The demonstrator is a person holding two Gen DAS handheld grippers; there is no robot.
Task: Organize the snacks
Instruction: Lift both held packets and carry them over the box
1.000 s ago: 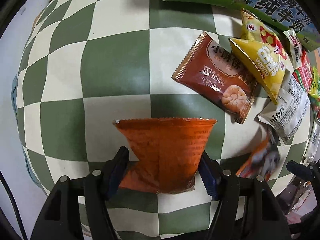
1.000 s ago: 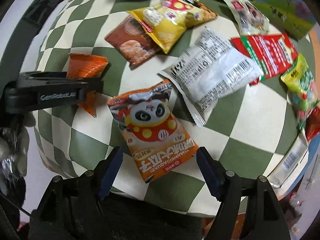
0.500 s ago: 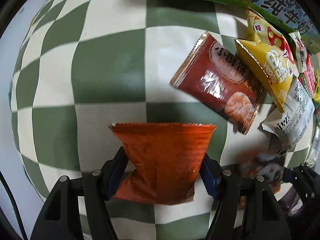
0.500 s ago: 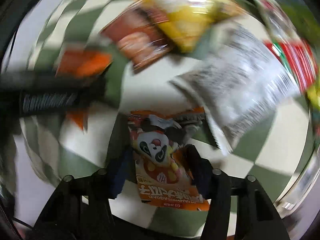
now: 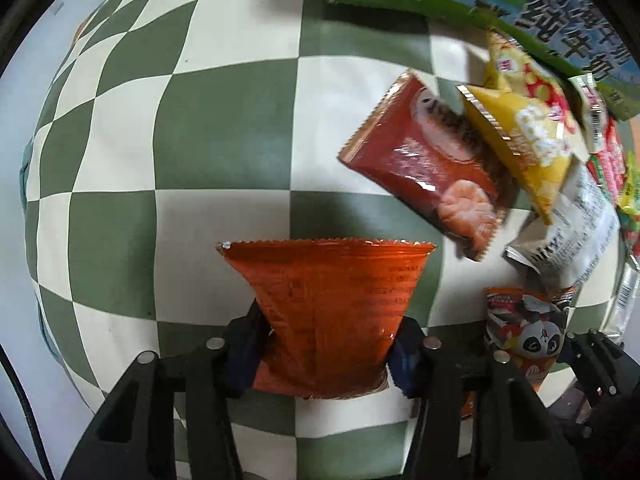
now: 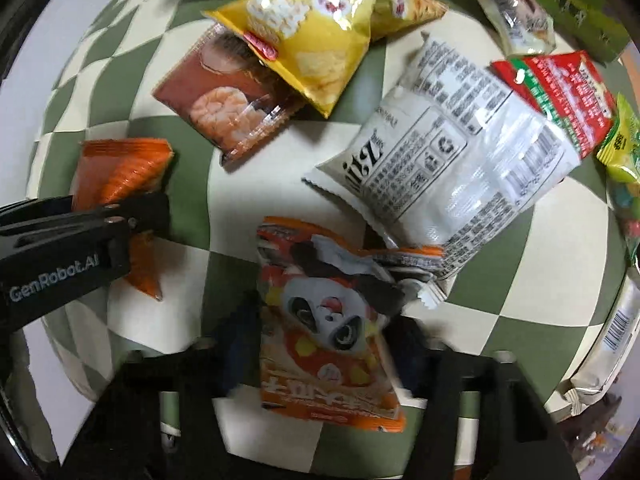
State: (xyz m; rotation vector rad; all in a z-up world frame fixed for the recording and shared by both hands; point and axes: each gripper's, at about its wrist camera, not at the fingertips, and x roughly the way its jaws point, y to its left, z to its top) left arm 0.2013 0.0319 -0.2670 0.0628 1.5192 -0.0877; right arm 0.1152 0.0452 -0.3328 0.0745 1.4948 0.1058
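Checkered cloth (image 5: 224,128): left tool (image 5: 326,354) grips orange packet (image 5: 328,312), right tool (image 6: 320,344) grips panda packet (image 6: 328,332).

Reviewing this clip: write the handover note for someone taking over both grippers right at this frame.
Left gripper: shut on the plain orange packet, held over the checkered cloth.
Right gripper: shut on the panda packet, its top edge touching the white packet.
On the cloth: brown rice-cracker packet partly under the yellow chip bag, red packet, more at the right edge.
Done: two packets gripped. Left: place both, then sort the pile.
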